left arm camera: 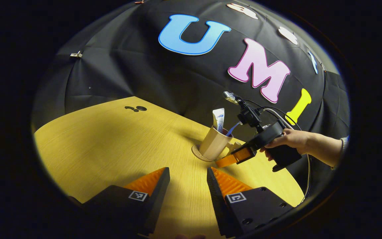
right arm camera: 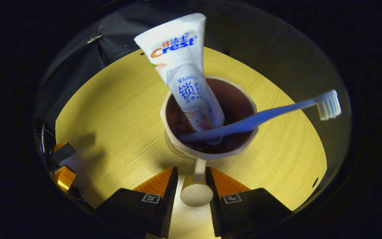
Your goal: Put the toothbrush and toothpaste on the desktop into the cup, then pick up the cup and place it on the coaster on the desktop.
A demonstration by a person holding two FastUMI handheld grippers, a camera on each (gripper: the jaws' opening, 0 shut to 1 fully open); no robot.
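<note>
The left tongs hover apart and empty over the yellow wood-grain counter. Further right, the cream ceramic cup sits on the round tan coaster, holding the white toothpaste tube and blue toothbrush. The right tongs flank its handle, apparently touching. Placement looks finished; next comes release and withdrawal.

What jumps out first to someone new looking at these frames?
The toothpaste tube standing tall out of the cup at centre of the right gripper view, with the blue toothbrush leaning over the rim to the right. Next, the right gripper with its fingers on either side of the cup's handle. In the left gripper view the cup sits on the round coaster on the yellow wooden table.
</note>
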